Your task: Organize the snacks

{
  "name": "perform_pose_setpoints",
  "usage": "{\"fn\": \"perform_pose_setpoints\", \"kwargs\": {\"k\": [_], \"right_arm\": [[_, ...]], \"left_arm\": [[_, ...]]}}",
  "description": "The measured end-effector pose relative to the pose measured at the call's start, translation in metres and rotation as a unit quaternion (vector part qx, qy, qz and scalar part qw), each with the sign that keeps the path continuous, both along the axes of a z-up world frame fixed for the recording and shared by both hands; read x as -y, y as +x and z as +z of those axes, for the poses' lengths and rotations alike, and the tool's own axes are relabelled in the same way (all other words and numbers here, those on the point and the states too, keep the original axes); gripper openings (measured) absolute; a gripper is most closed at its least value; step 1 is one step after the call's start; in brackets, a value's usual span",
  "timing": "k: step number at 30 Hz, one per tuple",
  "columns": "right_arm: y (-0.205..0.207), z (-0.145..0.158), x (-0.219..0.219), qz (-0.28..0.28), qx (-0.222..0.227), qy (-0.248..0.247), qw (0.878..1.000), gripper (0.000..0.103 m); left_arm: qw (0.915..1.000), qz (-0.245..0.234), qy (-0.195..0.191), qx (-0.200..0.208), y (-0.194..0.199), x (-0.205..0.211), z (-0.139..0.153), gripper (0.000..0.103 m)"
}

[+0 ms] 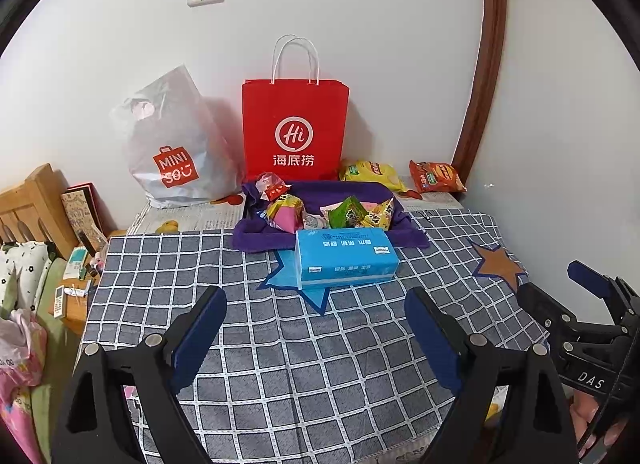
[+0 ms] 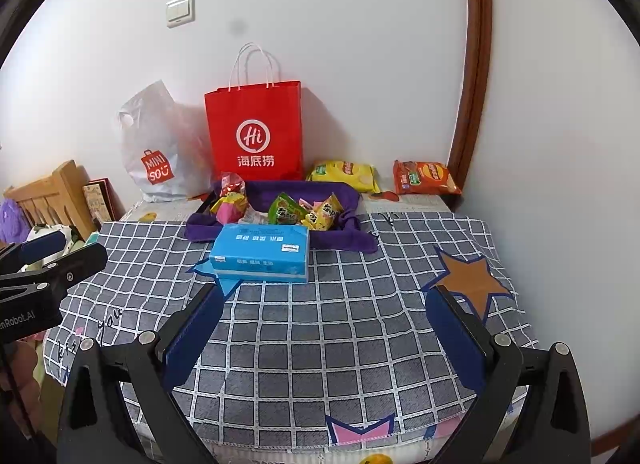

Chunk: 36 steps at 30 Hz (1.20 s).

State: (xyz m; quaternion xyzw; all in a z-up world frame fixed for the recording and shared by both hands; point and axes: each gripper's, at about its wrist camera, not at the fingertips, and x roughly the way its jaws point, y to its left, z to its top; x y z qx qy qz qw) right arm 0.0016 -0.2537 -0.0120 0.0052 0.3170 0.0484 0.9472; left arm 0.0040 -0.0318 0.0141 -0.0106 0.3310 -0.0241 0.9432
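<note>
Several small snack packets (image 1: 352,214) (image 2: 304,212) lie on a purple cloth (image 1: 260,232) (image 2: 352,240) at the back of the table. A yellow chip bag (image 1: 372,174) (image 2: 344,175) and an orange chip bag (image 1: 436,176) (image 2: 424,178) lie behind it by the wall. A red paper bag (image 1: 294,132) (image 2: 254,132) stands against the wall. My left gripper (image 1: 316,328) is open and empty above the checked cloth, short of a blue tissue pack (image 1: 344,260) (image 2: 260,252). My right gripper (image 2: 324,328) is open and empty too.
A white Miniso plastic bag (image 1: 176,148) (image 2: 160,148) leans left of the red bag. A grey checked tablecloth (image 1: 280,344) (image 2: 340,324) covers the table. A wooden bed frame (image 1: 32,204) and clutter stand at the left. A brown door frame (image 1: 480,64) rises at the right.
</note>
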Motion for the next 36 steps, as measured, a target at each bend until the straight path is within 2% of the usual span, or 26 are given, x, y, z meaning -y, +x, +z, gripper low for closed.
{"fn": "perform_pose_setpoints", "kwargs": {"k": [36], "right_arm": [[0.0026, 0.0024, 0.0002, 0.001, 0.000, 0.012, 1.000, 0.100]], "left_arm": [[1.0000, 0.003, 0.005, 0.000, 0.0042, -0.0010, -0.0007, 0.091]]}}
